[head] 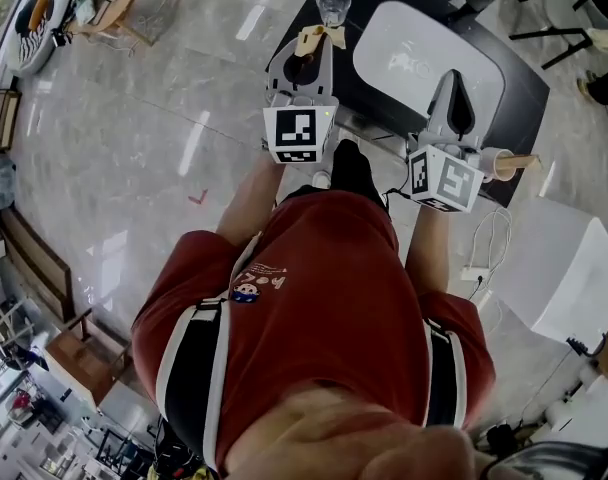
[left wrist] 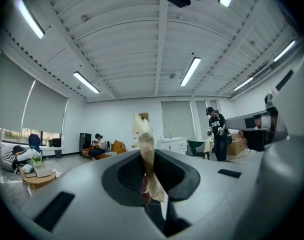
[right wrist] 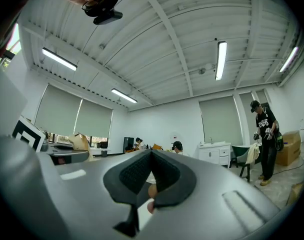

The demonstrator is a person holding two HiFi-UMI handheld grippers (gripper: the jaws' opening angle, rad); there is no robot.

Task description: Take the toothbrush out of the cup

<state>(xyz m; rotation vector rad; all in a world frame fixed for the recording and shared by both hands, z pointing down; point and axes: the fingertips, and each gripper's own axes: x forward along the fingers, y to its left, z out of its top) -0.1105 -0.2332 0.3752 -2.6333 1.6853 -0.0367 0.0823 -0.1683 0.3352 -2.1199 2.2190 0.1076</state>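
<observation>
Toothbrush (left wrist: 144,134), pale tan, slim, upright in left claw (left wrist: 151,176)

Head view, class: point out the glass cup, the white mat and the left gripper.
glass cup (head: 333,8), head view, its clear wall.
white mat (head: 424,63), head view, its bare middle.
left gripper (head: 313,42), head view, between its jaw tips.

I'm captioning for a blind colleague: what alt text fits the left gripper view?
The left gripper pinches a crumpled tan strip that sticks up from its closed jaws, against a bright room with ceiling lights and distant people.
</observation>
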